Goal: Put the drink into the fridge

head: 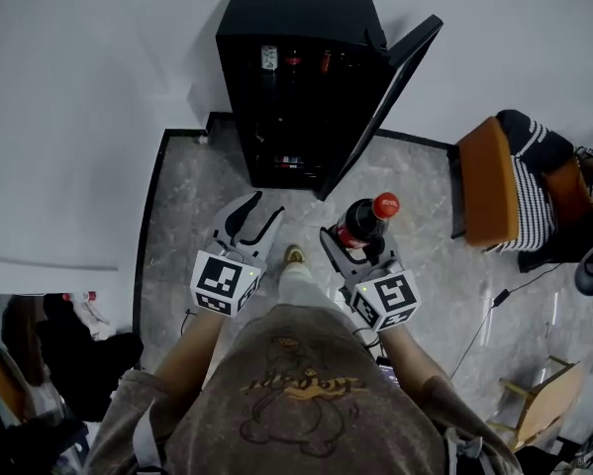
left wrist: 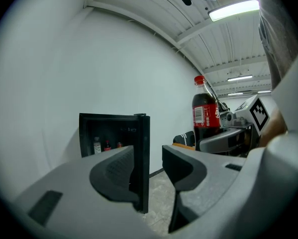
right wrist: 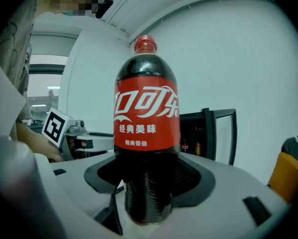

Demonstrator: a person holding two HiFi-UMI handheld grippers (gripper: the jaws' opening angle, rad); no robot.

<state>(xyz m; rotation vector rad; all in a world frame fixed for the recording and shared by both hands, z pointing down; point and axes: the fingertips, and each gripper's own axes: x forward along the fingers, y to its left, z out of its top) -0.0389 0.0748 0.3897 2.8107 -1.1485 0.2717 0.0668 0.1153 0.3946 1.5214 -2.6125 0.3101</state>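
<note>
A small black fridge [head: 296,77] stands against the white wall with its door [head: 385,97] swung open to the right. My right gripper [head: 350,240] is shut on a dark cola bottle [head: 367,221] with a red cap and red label, held upright in front of the fridge. In the right gripper view the bottle [right wrist: 146,128] fills the centre between the jaws, with the fridge [right wrist: 208,133] behind it. My left gripper [head: 251,221] is open and holds nothing. In the left gripper view the fridge [left wrist: 109,133] lies ahead and the bottle [left wrist: 205,116] shows at the right.
Several small bottles [head: 268,59] stand on the fridge's top shelf. An orange chair [head: 489,181] with a striped cloth is to the right of the door. A cable [head: 484,315] runs over the marbled floor, and a wooden stool [head: 539,399] is at the lower right.
</note>
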